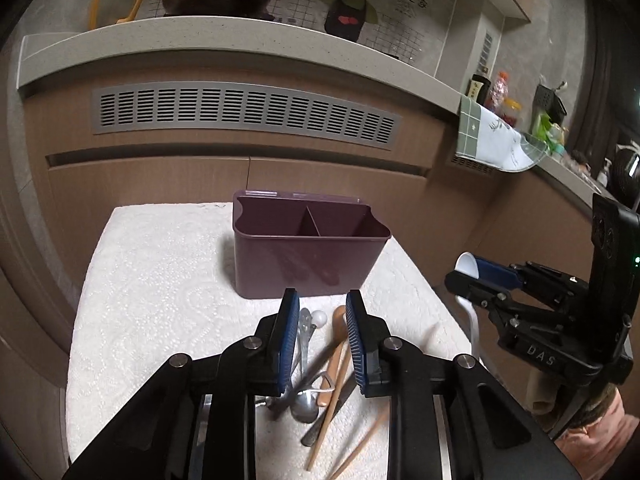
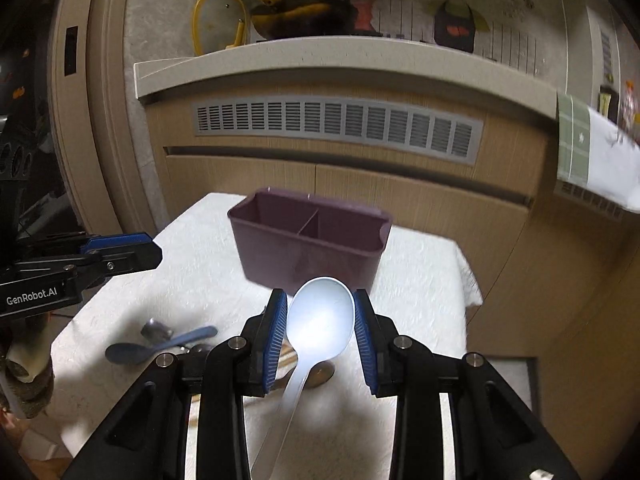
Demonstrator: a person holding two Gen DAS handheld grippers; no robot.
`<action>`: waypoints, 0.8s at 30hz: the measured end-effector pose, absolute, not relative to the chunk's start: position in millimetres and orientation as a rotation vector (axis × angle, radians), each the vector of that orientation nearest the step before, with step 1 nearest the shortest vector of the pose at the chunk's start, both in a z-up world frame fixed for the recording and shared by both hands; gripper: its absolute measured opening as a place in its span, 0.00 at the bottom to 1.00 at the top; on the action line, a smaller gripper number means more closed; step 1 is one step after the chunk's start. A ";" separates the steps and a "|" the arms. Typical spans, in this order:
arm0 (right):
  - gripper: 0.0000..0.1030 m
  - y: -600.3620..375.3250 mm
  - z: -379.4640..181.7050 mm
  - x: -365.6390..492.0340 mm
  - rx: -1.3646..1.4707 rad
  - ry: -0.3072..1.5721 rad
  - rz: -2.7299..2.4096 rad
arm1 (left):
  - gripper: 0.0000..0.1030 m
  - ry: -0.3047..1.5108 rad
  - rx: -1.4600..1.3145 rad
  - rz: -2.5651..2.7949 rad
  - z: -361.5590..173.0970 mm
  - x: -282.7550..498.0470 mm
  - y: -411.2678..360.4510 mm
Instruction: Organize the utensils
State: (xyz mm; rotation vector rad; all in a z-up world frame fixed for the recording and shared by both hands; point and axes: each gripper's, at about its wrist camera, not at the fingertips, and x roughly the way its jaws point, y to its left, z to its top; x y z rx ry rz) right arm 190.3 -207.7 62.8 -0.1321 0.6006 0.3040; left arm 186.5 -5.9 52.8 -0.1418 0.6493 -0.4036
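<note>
Right gripper (image 2: 320,320) is seen closed around a white plastic spoon (image 2: 320,320); bowl is clamped between the blue pads (image 2: 277,332), handle trails down toward the camera. Spoon is held in the air, above the near part of the table, just short of the purple holder (image 2: 308,252). Same gripper is seen in the left wrist view at far right (image 1: 468,276), off the right table edge, white bowl sticking out past the fingertips.

Left gripper (image 1: 322,320) is held with a moderate gap between the jaws, nothing gripped. It is hovering over the utensil pile at the near middle of the table. In the right wrist view it is seen at left (image 2: 156,252), jaw gap cannot be judged there.

Purple holder is placed upright at the far middle of the white-covered table (image 1: 140,300). Two compartments are split by a centre divider; what lies inside cannot be made out.

Loose utensils are piled on the near side: a metal spoon (image 1: 306,402), wooden chopsticks (image 1: 328,400), a wooden spoon (image 1: 334,360), a small white-tipped item (image 1: 319,317), a dark handle partly hidden under the chopsticks. A blue plastic spoon (image 2: 160,346) is seen lying left of the pile in the right wrist view, touching a metal piece (image 2: 156,330).

Brown cabinets with a grey vent (image 1: 244,114) are seen behind the table, below a pale counter (image 1: 200,36).
</note>
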 end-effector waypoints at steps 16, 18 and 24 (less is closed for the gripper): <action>0.30 -236.1 8.1 215.5 -0.071 0.827 0.280 | 0.35 0.924 -0.166 -0.364 -35.5 215.4 33.9; 0.30 -234.2 -1.9 208.0 -0.068 0.838 0.284 | 0.40 0.936 -0.109 -0.383 -40.9 204.9 34.4; 0.30 -233.0 -25.6 193.9 -0.059 0.883 0.291 | 0.50 0.962 0.019 -0.478 -48.2 171.1 9.2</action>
